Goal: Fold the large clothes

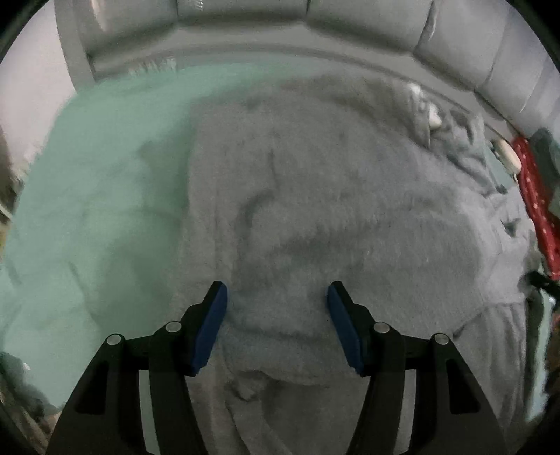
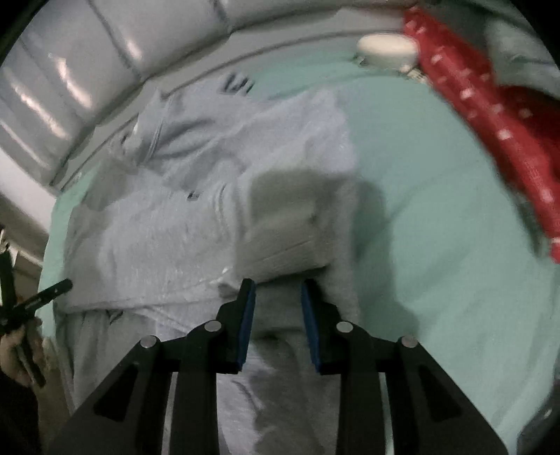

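Grey fleece everywhere, basically. The big grey garment (image 1: 315,210) is spread over a mint-green sheet (image 1: 87,210) on a bed, and it takes up most of the middle, running up toward the padded grey headboard (image 1: 350,21) at the far edge. Bare sheet shows along its left side in the left wrist view and along its right side in the right wrist view.

Left gripper (image 1: 277,301) hangs over the garment with its blue pads (image 1: 210,329) standing wide apart. Fabric lies under the gap, but the pads aren't pressing on anything.

Right gripper (image 2: 278,297) is much narrower. A folded-over bit of the garment, looks like a ribbed cuff or hem (image 2: 290,224), sits just ahead of the tips, and grey cloth fills the gap between the pads. It's blurry, so whether the pads actually pinch the cloth I can't tell.

Near the right edge of the bed there's a red cloth with white specks (image 2: 490,115), and just beside it a small white oval thing (image 2: 388,49), too smeared to name. In the right wrist view, the person's hand (image 2: 17,350) shows at the far left holding the other tool.

Some dark marks on the garment near the headboard (image 2: 238,84) might be print or a label, but none of it is readable.
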{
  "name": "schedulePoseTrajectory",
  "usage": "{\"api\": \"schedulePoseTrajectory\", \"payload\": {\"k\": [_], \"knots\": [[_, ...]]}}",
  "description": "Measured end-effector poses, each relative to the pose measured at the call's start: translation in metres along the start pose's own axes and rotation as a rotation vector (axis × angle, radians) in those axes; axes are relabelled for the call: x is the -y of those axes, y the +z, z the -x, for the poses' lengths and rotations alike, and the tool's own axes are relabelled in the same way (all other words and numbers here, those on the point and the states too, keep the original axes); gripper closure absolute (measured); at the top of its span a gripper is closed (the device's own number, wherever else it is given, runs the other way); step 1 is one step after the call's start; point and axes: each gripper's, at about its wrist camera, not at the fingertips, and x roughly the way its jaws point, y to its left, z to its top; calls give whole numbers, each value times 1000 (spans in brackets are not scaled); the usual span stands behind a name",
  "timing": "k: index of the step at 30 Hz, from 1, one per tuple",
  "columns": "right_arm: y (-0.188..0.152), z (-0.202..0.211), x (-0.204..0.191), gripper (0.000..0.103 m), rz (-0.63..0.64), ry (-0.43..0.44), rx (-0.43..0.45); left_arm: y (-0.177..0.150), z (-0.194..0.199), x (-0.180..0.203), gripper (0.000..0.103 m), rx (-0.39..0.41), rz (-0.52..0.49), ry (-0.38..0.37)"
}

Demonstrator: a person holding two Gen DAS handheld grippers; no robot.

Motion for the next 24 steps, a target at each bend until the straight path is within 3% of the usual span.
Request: {"api": "schedulePoseTrajectory", "payload": {"k": [1, 3, 6, 8, 11, 13, 14, 15, 18, 22, 24], "knots": [[2, 7, -2, 75, 13, -12, 37, 3, 10, 2, 40, 53, 4, -10], [4, 15, -10, 59, 56, -36, 80, 8, 27, 8, 40, 129, 10, -67], [1, 23, -30, 35, 152, -93, 198, 10, 33, 25, 40, 143, -52, -91], [-2, 18, -46, 31, 237, -104, 232, 7, 22, 30, 40, 98, -80, -75], [-7, -4, -69, 30, 354, -74, 219, 2, -11, 25, 40, -48, -39, -69], [-3, -33, -65, 29, 286, 60, 76, -1, -20, 24, 40, -52, -40, -74], [-3, -45, -61, 24, 236, 85, 23, 1, -21, 26, 39, -56, -56, -67], [-4, -45, -62, 24, 235, 61, 61, 3, -22, 27, 39, -72, -62, -64], [-5, -46, -73, 24, 302, -3, 31, 2, -22, 19, 39, -81, -33, -66], [-6, -43, -74, 24, 311, -27, 26, -2, -19, 16, 37, -90, -20, 13], [-7, -42, -72, 24, 306, -30, 18, -4, -16, 10, 37, -92, -16, 15]]}}
